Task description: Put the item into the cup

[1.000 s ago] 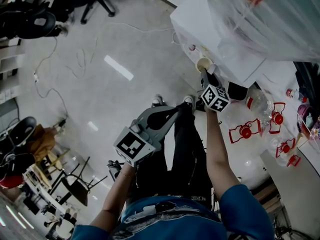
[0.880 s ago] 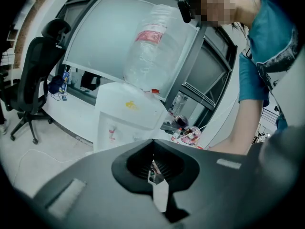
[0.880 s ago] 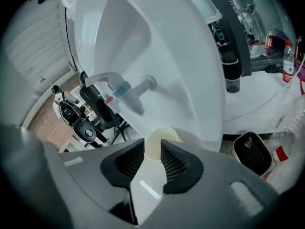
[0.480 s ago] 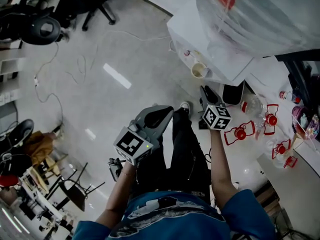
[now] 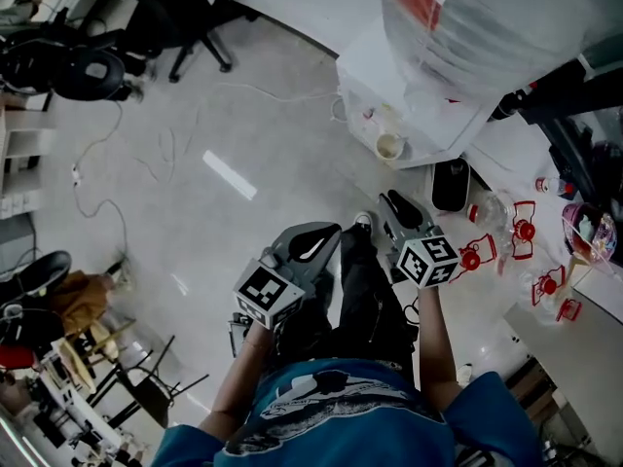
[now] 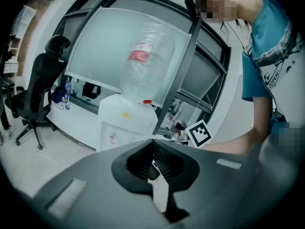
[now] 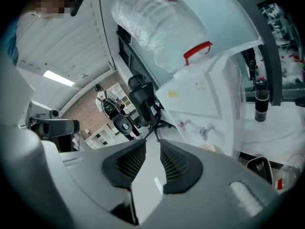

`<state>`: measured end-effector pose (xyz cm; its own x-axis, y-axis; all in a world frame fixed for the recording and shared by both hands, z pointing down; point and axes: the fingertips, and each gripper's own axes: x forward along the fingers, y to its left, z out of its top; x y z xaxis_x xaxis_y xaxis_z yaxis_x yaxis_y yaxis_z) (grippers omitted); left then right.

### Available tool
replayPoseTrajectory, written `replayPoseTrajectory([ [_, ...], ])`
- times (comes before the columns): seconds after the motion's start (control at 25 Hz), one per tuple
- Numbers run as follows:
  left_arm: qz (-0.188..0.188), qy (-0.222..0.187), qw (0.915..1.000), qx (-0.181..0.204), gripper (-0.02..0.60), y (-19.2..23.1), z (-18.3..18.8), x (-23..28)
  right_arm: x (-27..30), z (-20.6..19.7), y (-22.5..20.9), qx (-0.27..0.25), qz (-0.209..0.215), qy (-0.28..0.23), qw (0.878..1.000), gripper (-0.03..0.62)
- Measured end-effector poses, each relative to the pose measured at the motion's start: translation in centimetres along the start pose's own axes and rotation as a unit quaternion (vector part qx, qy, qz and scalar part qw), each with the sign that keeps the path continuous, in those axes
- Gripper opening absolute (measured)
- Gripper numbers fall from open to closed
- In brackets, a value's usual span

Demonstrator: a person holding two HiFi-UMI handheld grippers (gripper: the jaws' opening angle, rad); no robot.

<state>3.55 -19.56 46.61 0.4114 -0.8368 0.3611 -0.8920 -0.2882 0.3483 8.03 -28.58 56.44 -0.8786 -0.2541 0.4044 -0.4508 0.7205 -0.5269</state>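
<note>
Though unclear from overhead, right hand-held gripper [image 7: 152, 143] apart, mid-close, empty; left hand-held gripper [image 6: 153, 141] tight together, empty.

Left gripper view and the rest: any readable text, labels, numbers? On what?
Water bottle red label: print too blurred to read.
Water dispenser yellow sticker: too small to read.
T-shirt print: letters warped, not reliably readable.
Marker cube: black-and-white square pattern, no words.
Nothing legible overall.

The head view looks steeply down from above the person, while the 2 gripper views look outward from lower down, and all 3 share the white water dispenser topped by a clear upturned bottle [image 5: 409, 115].
</note>
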Motion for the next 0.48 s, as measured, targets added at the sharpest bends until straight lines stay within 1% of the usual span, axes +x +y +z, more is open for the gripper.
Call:
replayPoseTrajectory([
  [0.12, 0.006, -0.013, 0.9999, 0.009, 0.002, -0.9, 0.1, -2.3, -1.3, 0.8, 3.3, -0.015, 0.015, -0.013, 1.0, 0.086],
  [0.24, 0.02, -0.017, 0.9993, 0.025, -0.002, -1.5, -0.4, -5.7, -2.3, 1.0, 7.3, -0.031, 0.029, -0.024, 0.999, 0.078],
  [0.32, 0.026, -0.025, 0.9987, 0.037, -0.002, -2.0, -0.7, -8.5, -3.0, 0.5, 10.4, -0.038, 0.037, -0.028, 0.998, 0.078],
  [0.4, 0.027, -0.042, 0.998, 0.038, -0.002, -2.7, -1.1, -11.4, -3.9, -0.3, 13.5, -0.047, 0.044, -0.031, 0.997, 0.077],
  [0.48, 0.026, -0.058, 0.9973, 0.036, -0.002, -3.3, -2.0, -14.3, -4.8, -1.4, 16.3, -0.057, 0.049, -0.034, 0.997, 0.062],
])
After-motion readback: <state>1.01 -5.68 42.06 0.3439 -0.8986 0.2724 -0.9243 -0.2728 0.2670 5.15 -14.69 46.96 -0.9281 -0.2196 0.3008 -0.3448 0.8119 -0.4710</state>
